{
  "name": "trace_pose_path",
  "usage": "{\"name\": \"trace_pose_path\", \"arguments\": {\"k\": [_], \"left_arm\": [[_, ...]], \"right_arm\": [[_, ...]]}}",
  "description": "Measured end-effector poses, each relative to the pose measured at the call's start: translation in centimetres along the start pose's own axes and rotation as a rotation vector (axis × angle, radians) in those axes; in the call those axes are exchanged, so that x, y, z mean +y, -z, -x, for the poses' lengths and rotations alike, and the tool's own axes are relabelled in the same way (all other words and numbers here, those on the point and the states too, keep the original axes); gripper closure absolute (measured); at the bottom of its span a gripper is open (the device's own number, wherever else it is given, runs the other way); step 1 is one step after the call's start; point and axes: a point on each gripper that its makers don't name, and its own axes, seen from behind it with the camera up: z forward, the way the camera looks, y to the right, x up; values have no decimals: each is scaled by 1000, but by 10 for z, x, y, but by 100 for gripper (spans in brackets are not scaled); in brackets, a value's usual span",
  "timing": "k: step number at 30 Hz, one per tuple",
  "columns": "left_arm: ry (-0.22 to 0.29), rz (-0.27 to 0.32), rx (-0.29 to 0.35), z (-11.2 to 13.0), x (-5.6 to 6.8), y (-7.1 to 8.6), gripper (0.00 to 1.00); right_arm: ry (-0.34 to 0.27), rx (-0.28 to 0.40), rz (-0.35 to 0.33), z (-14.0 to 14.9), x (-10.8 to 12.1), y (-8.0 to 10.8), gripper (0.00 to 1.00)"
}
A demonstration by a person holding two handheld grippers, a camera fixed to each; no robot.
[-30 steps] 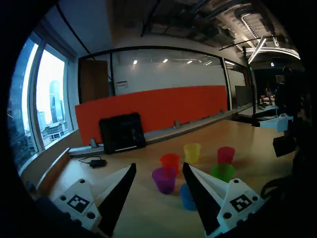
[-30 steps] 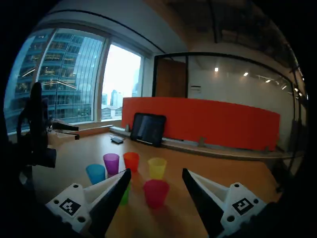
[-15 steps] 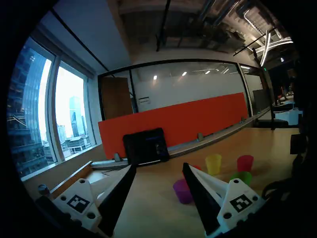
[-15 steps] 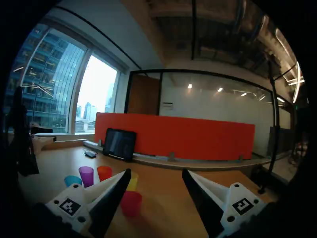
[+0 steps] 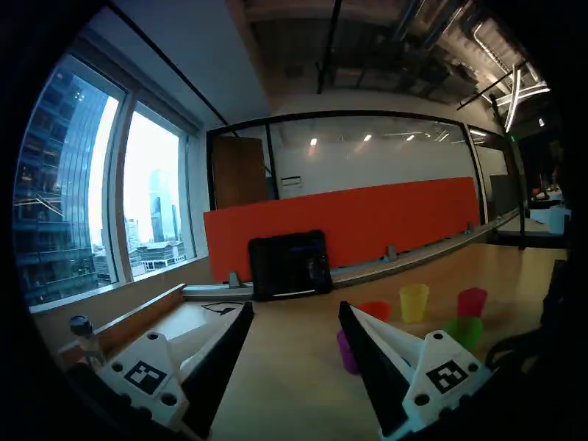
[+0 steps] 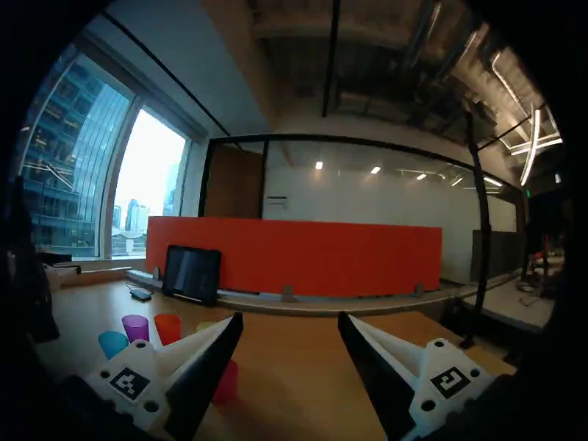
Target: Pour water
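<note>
Both cameras have swung upward over the last second: the cups have dropped from mid-picture toward the lower edge, and more ceiling shows.

Left gripper (image 5: 295,305): fingers spread apart, nothing between them, bare table (image 5: 294,382) below. Right gripper (image 6: 289,316): fingers likewise apart, empty.

Landmark: tablet (image 5: 288,264), upright at the far side of the table, just in front of the orange partition (image 5: 367,217).

Left gripper view: all cups stand nearer the camera than the tablet and off to its right in the picture. The orange cup (image 5: 376,309) is closest to the tablet, the yellow cup (image 5: 413,302) just beyond it, and the pink cup (image 5: 471,302) farthest out. The green cup (image 5: 463,331) sits in front of the pink one. The purple cup (image 5: 344,351) is half hidden behind one finger.

Right gripper view: cups are nearer than the tablet, low and to its left. The blue cup (image 6: 113,342), purple and orange stand in a row. The pink cup is partly behind a finger.

Cup contents: cannot tell.
</note>
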Motion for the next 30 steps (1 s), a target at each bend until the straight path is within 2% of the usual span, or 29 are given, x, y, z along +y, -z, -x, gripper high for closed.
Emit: {"name": "trace_pose_path", "arguments": {"k": [6,12,23,30], "left_arm": [[3,-16,-8,17,0,-2,13],[22,-21,5,28,2,-3,13],[66,-15,-2,50,-4,-6,13],[89,-14,2,55,-10,-6,13]], "right_arm": [[-17,-29,5,9,0,1,0],[-10,-35,13,9,-1,1,0],[7,-51,10,5,-13,-6,0],[0,-54,-2,2,-21,-10,0]]}}
